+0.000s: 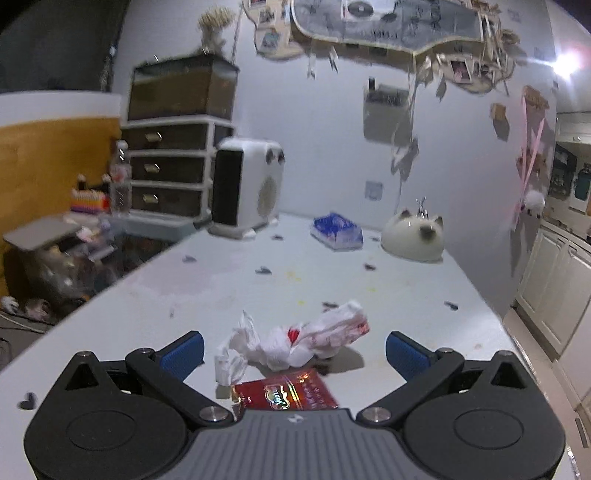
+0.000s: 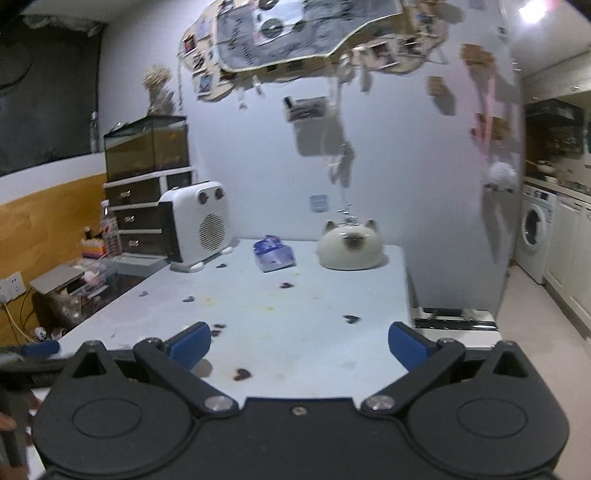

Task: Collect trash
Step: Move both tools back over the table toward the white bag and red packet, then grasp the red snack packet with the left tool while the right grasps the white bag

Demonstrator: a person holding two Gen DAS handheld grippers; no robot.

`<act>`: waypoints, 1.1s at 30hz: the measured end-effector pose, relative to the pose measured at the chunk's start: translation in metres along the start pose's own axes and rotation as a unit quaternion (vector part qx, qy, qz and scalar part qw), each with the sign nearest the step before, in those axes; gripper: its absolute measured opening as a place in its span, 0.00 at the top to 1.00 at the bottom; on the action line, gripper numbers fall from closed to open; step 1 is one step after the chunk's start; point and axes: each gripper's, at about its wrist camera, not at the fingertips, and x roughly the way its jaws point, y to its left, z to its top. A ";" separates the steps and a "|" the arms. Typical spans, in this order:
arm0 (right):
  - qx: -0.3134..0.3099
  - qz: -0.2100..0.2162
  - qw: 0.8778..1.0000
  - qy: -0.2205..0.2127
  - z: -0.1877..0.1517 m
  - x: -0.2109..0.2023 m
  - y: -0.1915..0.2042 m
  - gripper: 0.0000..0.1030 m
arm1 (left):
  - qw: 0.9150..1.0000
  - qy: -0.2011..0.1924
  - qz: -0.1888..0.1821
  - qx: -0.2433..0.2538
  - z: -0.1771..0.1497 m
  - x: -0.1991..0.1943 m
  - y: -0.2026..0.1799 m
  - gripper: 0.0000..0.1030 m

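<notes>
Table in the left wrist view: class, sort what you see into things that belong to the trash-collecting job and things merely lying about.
Belongs to the job:
crumpled white bag
red wrapper
left gripper, open above both

Just lying about:
heater
blue packet
cat-shaped pot
drawer unit

Red packet (image 1: 286, 395): near edge hidden behind gripper body.
Wall decorations (image 1: 388, 22): cut off by top edge, blurred; photo content unreadable.
Clutter beside table (image 1: 62, 258): blurred, items not identifiable.
Packet lettering: illegible.
</notes>
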 end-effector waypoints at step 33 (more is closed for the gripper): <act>0.237 0.125 0.957 0.111 -0.039 0.208 0.075 0.19 | 0.971 0.127 -0.178 0.097 -0.039 0.071 0.019 0.11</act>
